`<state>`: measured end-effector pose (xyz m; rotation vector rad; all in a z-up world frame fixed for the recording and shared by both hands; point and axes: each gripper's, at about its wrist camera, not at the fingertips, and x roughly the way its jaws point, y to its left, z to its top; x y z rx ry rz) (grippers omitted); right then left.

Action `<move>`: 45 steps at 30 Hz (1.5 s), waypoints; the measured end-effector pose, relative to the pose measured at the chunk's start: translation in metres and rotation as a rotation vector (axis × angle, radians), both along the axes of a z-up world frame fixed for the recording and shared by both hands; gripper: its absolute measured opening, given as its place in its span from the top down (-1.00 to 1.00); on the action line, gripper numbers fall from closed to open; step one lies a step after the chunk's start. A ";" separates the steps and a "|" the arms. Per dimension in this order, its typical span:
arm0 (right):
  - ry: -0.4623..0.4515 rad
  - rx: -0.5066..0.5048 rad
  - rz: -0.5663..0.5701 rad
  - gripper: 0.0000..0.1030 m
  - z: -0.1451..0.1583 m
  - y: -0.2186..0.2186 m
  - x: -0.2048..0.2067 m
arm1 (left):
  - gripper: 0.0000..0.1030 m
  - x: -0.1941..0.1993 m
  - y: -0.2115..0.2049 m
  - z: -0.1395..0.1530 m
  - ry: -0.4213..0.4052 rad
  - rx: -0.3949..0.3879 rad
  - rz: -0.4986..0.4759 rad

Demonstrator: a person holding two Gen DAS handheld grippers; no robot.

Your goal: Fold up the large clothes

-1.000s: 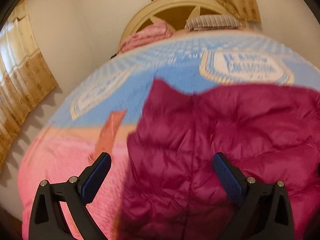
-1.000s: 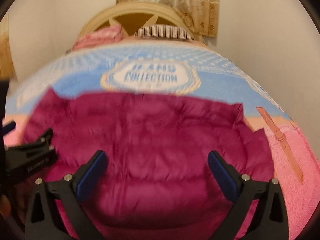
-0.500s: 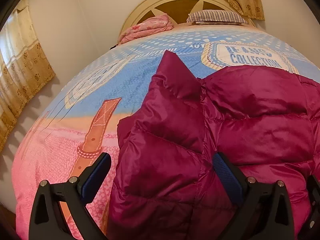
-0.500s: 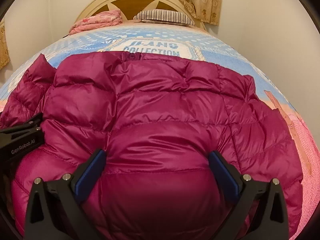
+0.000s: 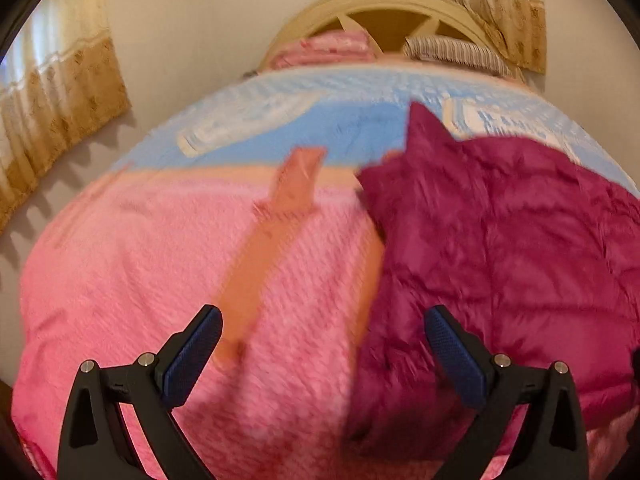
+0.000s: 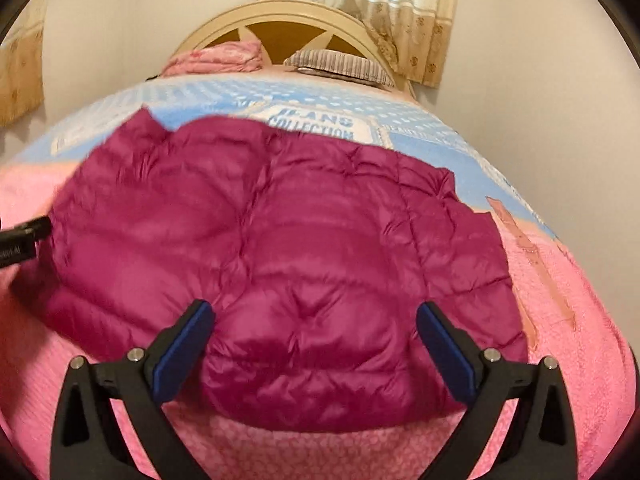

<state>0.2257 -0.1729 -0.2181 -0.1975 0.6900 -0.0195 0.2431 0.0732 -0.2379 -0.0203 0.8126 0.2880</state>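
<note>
On bed (image 6: 580, 360), magenta puffer jacket (image 6: 280, 248) lies spread, mid-quilt. L gripper (image 5: 322, 360) & R gripper (image 6: 314, 344): jaws apart, empty, hovering. Risk: slick puffy fabric slips from shallow pinch, fold skews.

Black claws (image 5: 322, 356), blue ribbed pads (image 6: 182, 354)

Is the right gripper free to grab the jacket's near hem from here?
Probably yes: the right gripper is open right over the jacket, whose near hem lies exposed on the bedspread.

Left gripper (image 5: 322, 356) jaws spread wide, empty — right gripper (image 6: 314, 350) likewise
</note>
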 end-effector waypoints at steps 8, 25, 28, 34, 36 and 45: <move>0.077 -0.035 -0.009 -0.99 -0.019 0.003 0.017 | -0.44 0.004 -0.017 -0.014 0.021 -0.071 -0.111; 0.061 -0.138 -0.042 -0.99 -0.022 0.028 0.013 | 0.84 -0.036 -0.033 0.031 -0.101 -0.063 -0.254; 0.054 -0.155 -0.014 -0.97 -0.024 0.049 0.006 | 0.84 -0.054 -0.024 0.046 -0.134 -0.050 -0.245; 0.067 -0.100 0.128 -0.96 -0.022 0.102 -0.011 | 0.85 -0.091 0.018 0.082 -0.185 -0.029 -0.174; 0.093 -0.058 0.220 -0.96 -0.014 0.113 -0.019 | 0.84 -0.098 0.035 0.096 -0.197 0.005 -0.151; 0.005 -0.017 0.098 -1.00 0.037 -0.010 -0.028 | 0.85 -0.093 0.006 0.144 -0.268 0.139 -0.207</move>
